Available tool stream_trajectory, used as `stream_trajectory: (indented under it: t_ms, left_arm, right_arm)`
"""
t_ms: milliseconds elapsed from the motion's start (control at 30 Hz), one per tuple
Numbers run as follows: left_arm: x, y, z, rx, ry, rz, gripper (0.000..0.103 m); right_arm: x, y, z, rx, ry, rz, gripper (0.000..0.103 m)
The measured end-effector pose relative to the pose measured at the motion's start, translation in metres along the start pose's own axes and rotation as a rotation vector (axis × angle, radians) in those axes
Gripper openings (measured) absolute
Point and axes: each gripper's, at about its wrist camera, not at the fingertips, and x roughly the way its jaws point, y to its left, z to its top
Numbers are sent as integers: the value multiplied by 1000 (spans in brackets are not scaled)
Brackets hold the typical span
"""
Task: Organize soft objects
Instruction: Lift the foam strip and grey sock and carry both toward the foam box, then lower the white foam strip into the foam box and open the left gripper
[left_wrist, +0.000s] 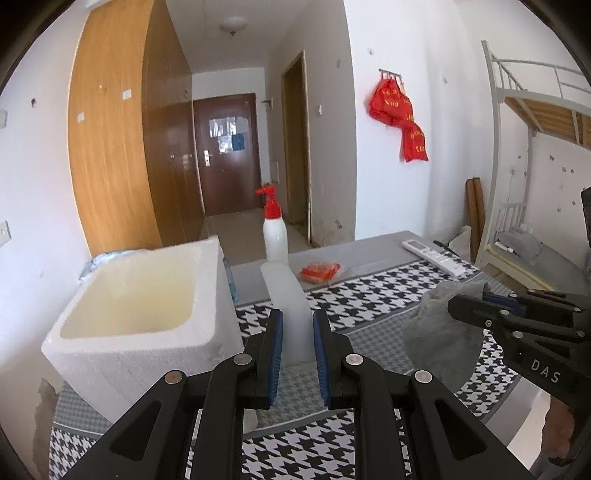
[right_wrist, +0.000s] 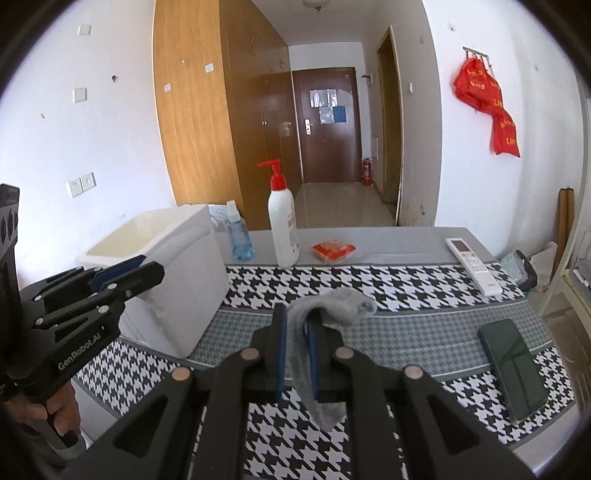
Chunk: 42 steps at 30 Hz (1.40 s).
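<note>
My left gripper (left_wrist: 297, 321) is shut on a white sock (left_wrist: 290, 317) that stands up between its blue pads, just right of the white foam box (left_wrist: 147, 332). My right gripper (right_wrist: 295, 317) is shut on a grey sock (right_wrist: 332, 306) that drapes over its right finger and hangs below, held above the houndstooth cloth (right_wrist: 406, 288). The grey sock (left_wrist: 439, 332) and right gripper (left_wrist: 465, 304) also show at the right of the left wrist view. The left gripper (right_wrist: 122, 275) shows at the left of the right wrist view, beside the foam box (right_wrist: 177, 251).
On the table's far side stand a white pump bottle with a red top (right_wrist: 282, 229), a blue spray bottle (right_wrist: 238, 236), a red packet (right_wrist: 334, 251) and a white remote (right_wrist: 472, 266). A dark phone (right_wrist: 513, 369) lies at the right. A wall is behind the box.
</note>
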Motion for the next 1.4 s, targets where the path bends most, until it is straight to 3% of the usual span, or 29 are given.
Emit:
stream_trajectory:
  t_ms: [767,1400]
  left_arm:
    - [-19,21,20,-13,-96,69,18]
    - [-28,66,26,-70,-104,205,18]
  right_arm:
    - [-11,25,27,-48,-100,64,14]
    - [2,68,42,-110,-104,173,14]
